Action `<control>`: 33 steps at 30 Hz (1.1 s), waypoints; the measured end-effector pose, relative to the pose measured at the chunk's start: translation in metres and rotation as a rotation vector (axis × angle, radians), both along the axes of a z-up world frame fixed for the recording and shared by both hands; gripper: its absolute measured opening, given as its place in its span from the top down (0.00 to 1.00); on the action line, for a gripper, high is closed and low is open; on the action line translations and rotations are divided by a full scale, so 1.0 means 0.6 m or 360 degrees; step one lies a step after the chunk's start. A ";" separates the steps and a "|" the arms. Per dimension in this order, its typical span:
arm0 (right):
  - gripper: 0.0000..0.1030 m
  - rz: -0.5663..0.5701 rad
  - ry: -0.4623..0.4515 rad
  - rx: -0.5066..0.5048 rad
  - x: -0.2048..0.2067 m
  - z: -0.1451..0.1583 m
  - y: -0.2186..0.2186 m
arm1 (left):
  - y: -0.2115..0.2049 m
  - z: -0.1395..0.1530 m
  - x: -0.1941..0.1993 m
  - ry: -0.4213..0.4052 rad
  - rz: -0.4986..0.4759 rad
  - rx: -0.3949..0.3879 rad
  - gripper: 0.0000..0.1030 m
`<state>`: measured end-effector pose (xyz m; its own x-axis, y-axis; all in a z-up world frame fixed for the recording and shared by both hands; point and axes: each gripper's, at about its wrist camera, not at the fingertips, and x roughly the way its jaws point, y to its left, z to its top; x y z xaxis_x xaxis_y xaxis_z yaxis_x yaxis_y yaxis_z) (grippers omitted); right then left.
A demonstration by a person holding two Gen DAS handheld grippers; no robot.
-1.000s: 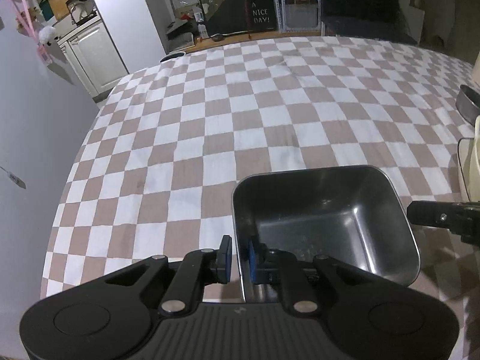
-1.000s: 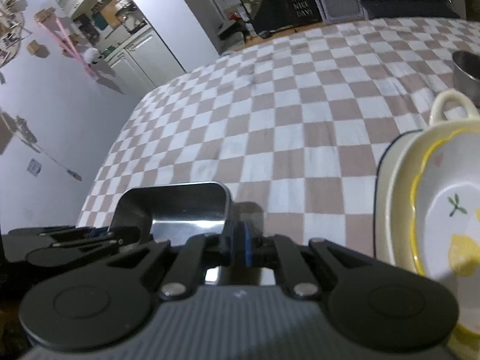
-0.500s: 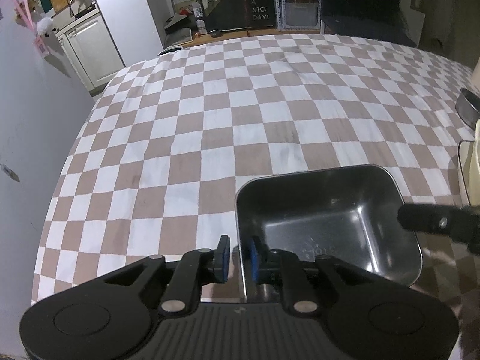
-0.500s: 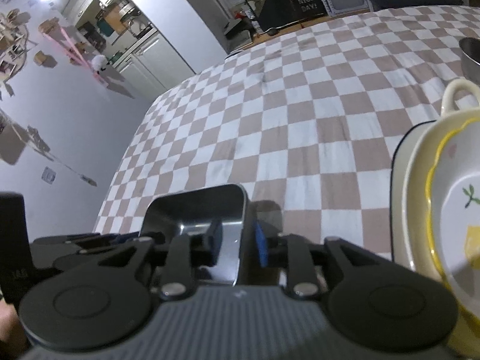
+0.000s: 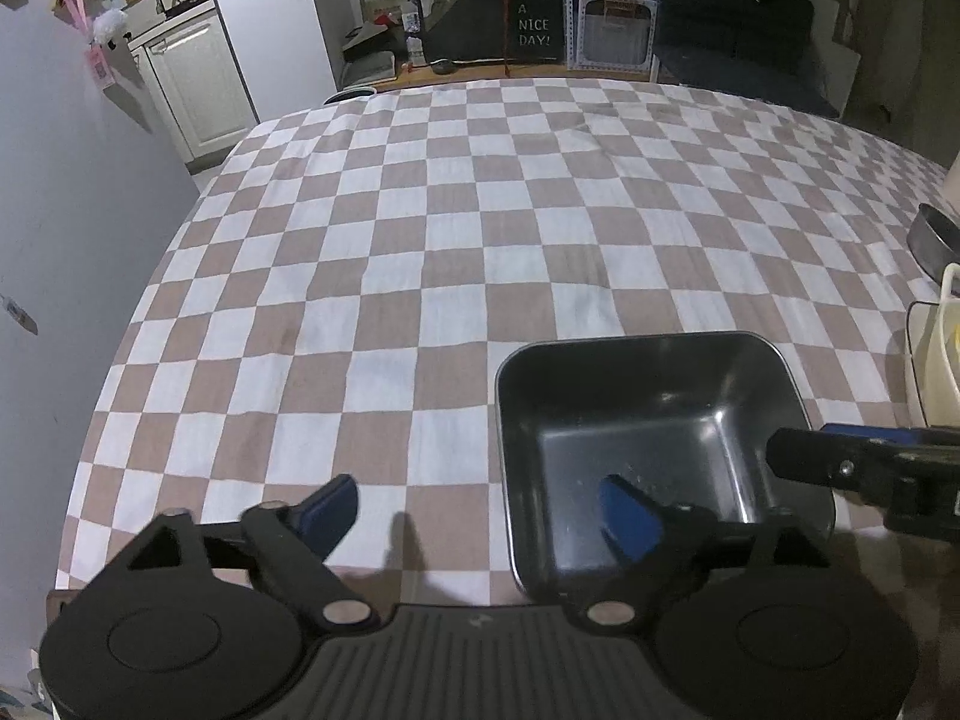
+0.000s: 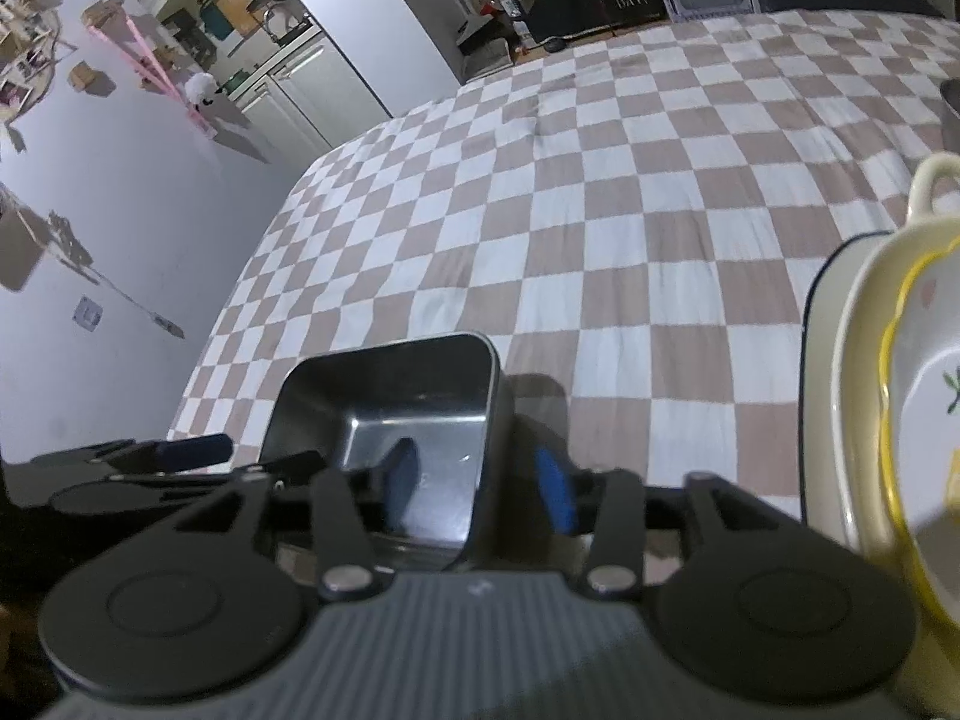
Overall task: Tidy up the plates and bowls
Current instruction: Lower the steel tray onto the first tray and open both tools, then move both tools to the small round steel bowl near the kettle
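Note:
A dark rectangular metal tray (image 5: 648, 420) sits on the checkered tablecloth; it also shows in the right wrist view (image 6: 390, 396). My left gripper (image 5: 480, 510) is open, its fingers astride the tray's left wall without touching it. My right gripper (image 6: 477, 480) is open, one finger inside the tray and one outside its right wall. The right gripper's fingertip (image 5: 840, 462) shows at the tray's right rim in the left wrist view. A stack of cream plates with a yellow-rimmed lemon bowl (image 6: 900, 390) stands at the right.
The checkered tablecloth (image 5: 480, 240) stretches ahead. A metal bowl (image 5: 936, 240) sits at the far right edge, beyond the cream dishes (image 5: 942, 348). A grey wall (image 5: 72, 240) runs along the table's left side. Cabinets and a sign stand beyond the far edge.
Both grippers were shut on the tray's walls one second ago. Both have opened and let go of the tray, which now rests on the cloth.

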<state>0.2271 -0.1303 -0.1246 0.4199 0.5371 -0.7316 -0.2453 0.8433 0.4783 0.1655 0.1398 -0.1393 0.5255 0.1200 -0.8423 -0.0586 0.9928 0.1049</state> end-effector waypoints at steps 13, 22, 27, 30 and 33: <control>0.01 0.0030 -0.0185 -0.0106 -0.013 0.046 -0.013 | 0.031 0.030 -0.042 -0.0026 0.0139 0.0028 0.00; 0.00 0.0000 -0.0289 -0.0198 0.001 0.106 -0.076 | -0.006 0.080 -0.050 -0.0144 0.0121 -0.0026 0.00; 0.00 -0.0039 -0.0363 -0.0266 0.011 0.147 -0.132 | -0.049 0.112 -0.041 -0.0224 0.0058 -0.0057 0.00; 0.00 -0.0083 -0.0406 -0.0310 0.013 0.168 -0.180 | -0.079 0.128 -0.031 -0.0263 0.0013 -0.0077 0.00; 0.00 -0.0134 -0.0435 -0.0354 0.019 0.184 -0.225 | -0.111 0.141 -0.019 -0.0290 -0.0038 -0.0087 0.00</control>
